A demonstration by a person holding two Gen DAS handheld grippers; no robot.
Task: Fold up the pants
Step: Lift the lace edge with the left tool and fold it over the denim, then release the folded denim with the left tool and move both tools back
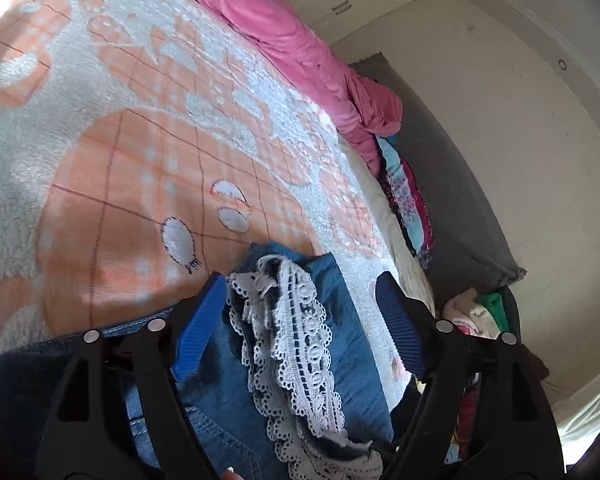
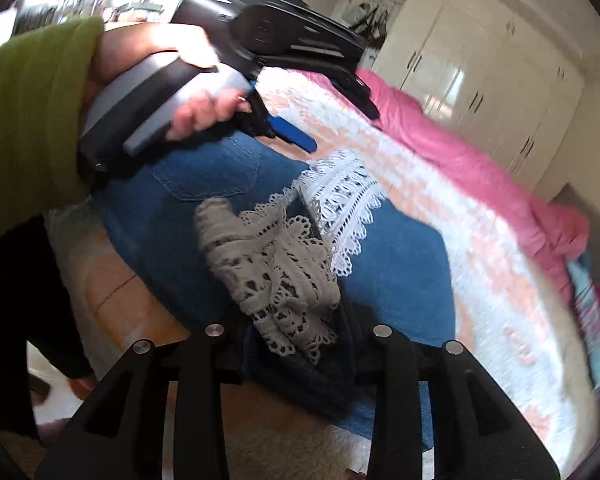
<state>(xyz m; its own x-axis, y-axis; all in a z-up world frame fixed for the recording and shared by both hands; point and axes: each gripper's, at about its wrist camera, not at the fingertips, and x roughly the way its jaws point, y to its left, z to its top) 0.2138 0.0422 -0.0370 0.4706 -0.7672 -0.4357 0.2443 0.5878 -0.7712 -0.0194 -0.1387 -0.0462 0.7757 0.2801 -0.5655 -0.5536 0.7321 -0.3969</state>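
Left wrist view looks down on a bed covered by a fuzzy peach and white blanket (image 1: 140, 152) with thin dark lines and little round white shapes on it. A pair of blue denim pants with white lace trim (image 1: 292, 340) lies folded on the near part of that blanket. The left gripper (image 1: 300, 304) has its two blue ribbed pads spread wide apart, one on each side of the lace strip, and neither pad presses on the cloth, so it holds nothing. A long rumpled pink cover (image 1: 300, 40) runs along the far side of the bed, with a stack of bright printed cloth (image 1: 404, 200) just past its end. A grey mat (image 1: 460, 208) lies on the pale floor beside the bed. From the right wrist view, the same blue pants lie across the blanket, with a back pocket showing and a bunch of cream lace piled up near the camera. The right gripper (image 2: 296, 360) sits low at the near edge of the pants, its black arms partly apart. Its pads are hidden under the dark fold of denim and lace, so I cannot tell if it pinches the cloth. Up at the top left, a hand (image 2: 196, 112) with a green sleeve (image 2: 32, 120) holds the grey handle of the other tool above the pants. White cupboard doors (image 2: 480, 80) stand behind the bed.
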